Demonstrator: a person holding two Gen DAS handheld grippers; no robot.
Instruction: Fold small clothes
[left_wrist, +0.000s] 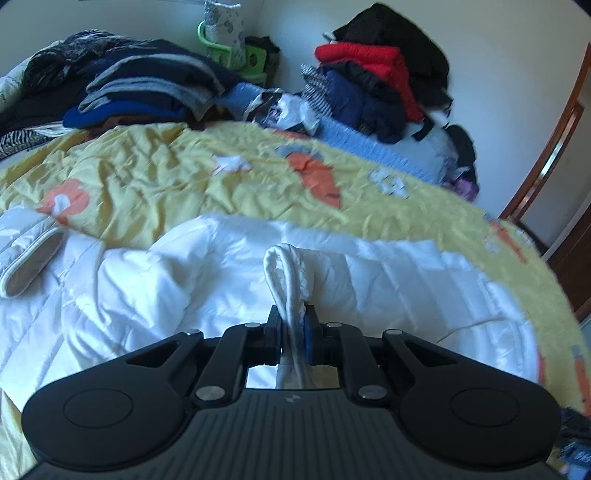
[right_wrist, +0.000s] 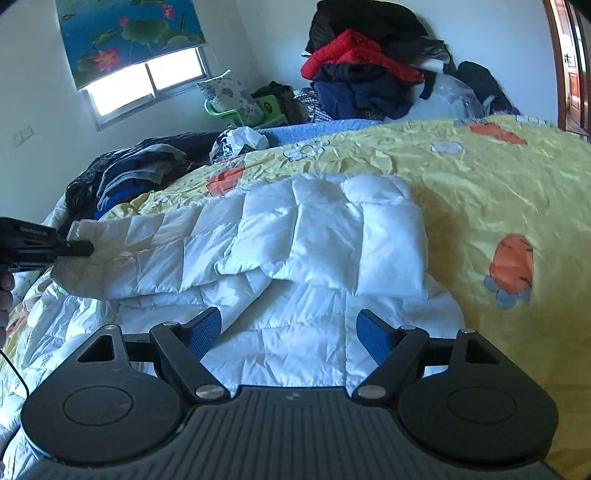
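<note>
A white quilted jacket (left_wrist: 388, 280) lies spread on the yellow bedspread (left_wrist: 166, 173). My left gripper (left_wrist: 293, 317) is shut on a bunched white edge of the jacket, which loops up between its pads. In the right wrist view the jacket (right_wrist: 314, 236) is partly folded over itself, one panel lying on top. The left gripper (right_wrist: 79, 242) shows at the far left there, pinching a corner of the jacket. My right gripper (right_wrist: 288, 328) stands open just above the jacket's near part, with nothing pressed between its blue pads. A white cuffed sleeve (left_wrist: 29, 254) lies at the left.
Piles of folded dark and blue clothes (left_wrist: 147, 92) sit at the back left of the bed. A taller heap with a red garment (left_wrist: 373, 62) rises at the back right. A green holder (right_wrist: 243, 110) stands by the wall below a window. A wooden door frame (left_wrist: 550, 147) is at right.
</note>
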